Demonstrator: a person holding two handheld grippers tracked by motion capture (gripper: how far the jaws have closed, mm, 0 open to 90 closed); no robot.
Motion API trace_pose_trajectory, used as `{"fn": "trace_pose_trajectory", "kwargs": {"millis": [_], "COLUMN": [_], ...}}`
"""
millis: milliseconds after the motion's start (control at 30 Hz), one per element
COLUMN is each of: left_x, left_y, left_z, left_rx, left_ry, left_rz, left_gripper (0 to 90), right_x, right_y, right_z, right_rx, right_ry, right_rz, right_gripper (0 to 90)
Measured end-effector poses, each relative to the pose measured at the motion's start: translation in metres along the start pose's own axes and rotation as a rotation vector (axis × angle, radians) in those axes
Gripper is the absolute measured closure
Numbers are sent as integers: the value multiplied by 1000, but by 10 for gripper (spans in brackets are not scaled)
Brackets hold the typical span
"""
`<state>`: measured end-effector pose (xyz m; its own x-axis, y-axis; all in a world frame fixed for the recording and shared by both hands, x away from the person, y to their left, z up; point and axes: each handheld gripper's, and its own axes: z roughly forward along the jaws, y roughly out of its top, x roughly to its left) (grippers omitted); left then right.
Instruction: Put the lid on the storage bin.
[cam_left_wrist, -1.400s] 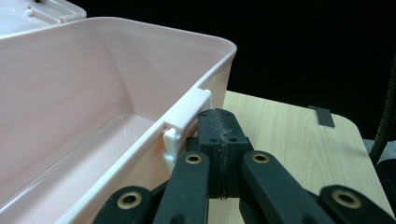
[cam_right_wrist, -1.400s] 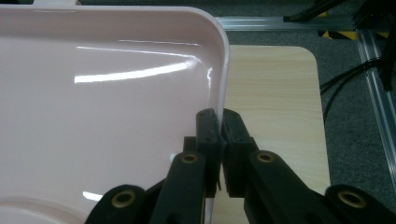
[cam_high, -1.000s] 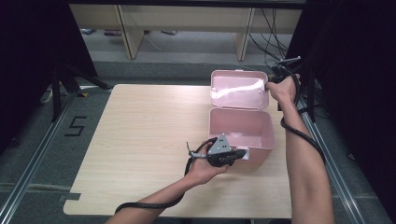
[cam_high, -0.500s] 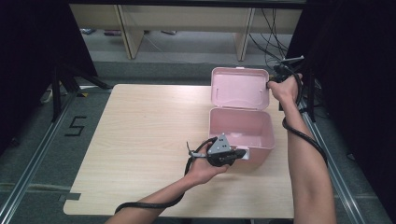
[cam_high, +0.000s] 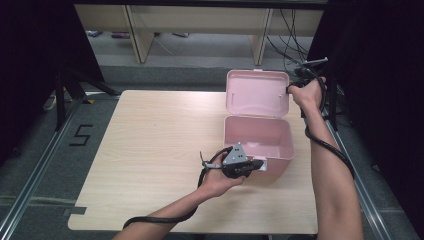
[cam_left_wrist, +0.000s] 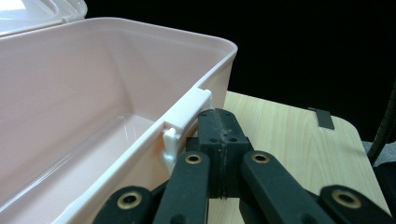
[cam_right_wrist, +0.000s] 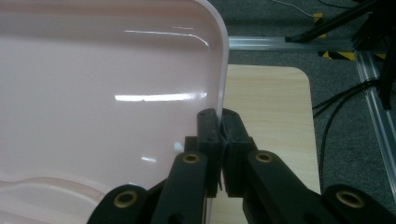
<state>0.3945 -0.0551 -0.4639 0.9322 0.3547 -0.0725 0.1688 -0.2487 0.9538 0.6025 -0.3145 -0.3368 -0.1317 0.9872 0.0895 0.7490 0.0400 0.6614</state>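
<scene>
my right gripper (cam_right_wrist: 219, 140) has its jaws clamped on the lid (cam_high: 257, 93) edge of the pink box (cam_high: 257, 140), open at the counter's (cam_high: 150, 150) right side. my left gripper (cam_left_wrist: 219, 140), jaws together, braces the front latch (cam_left_wrist: 187, 119); i'd swing the lid slowly, keeping the base pinned.

My left gripper (cam_high: 252, 166) sits low near the table's front edge, jaws pressed together, forearm coming in from the front. My right gripper (cam_high: 295, 86) is up by the far right corner, arm stretched fwd, jaws pinched shut, prob. clamping.
</scene>
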Motion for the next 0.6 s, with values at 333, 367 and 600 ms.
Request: {"fn": "trace_pose_trajectory", "kwargs": {"millis": [333,367,600], "left_x": [0,0,0], "left_y": [0,0,1], "left_z": [0,0,0], "left_rx": [2,2,3], "left_ry": [1,1,2], "left_rz": [-1,-1,-1], "left_gripper": [898,898,898], "right_x": [1,1,2], "right_y": [-1,-1,-3], "right_z": [-7,-7,-13], "right_rx": [-14,-17,-33], "right_ry": [5,2,6], "right_rz": [0,4,2], "right_gripper": [891,891,892]}}
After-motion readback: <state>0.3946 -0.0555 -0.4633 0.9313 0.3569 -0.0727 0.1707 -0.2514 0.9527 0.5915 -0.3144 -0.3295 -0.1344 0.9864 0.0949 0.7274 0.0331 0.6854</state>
